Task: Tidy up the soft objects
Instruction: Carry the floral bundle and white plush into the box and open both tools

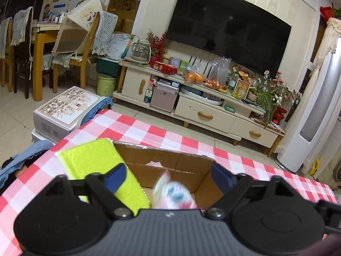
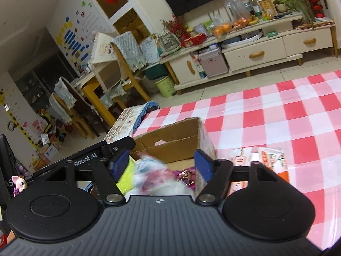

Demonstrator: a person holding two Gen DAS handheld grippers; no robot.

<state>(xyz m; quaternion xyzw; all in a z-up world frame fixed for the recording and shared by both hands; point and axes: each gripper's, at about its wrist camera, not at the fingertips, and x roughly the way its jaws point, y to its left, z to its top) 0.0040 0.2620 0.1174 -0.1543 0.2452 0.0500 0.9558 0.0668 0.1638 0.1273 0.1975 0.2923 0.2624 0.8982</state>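
Note:
An open cardboard box [image 1: 170, 164] stands on the red-and-white checked tablecloth [image 1: 136, 128]. My left gripper [image 1: 169, 178] hangs over the box with its blue pads wide apart. A blurred white, pink and blue soft bundle [image 1: 173, 194] lies low between the pads, touching neither. A yellow-green cloth [image 1: 96, 160] leans on the box's left wall, behind the left pad. In the right wrist view my right gripper [image 2: 162, 164] is open over the same box [image 2: 170, 132]. The blurred bundle [image 2: 153, 175] and the yellow-green cloth [image 2: 127, 175] sit below it.
White and orange packets [image 2: 262, 157] lie on the cloth right of the box. A printed carton [image 1: 66, 108] and blue fabric [image 1: 32, 151] sit past the table's left edge. Beyond are a TV cabinet [image 1: 202, 111] and dining chairs [image 1: 81, 42].

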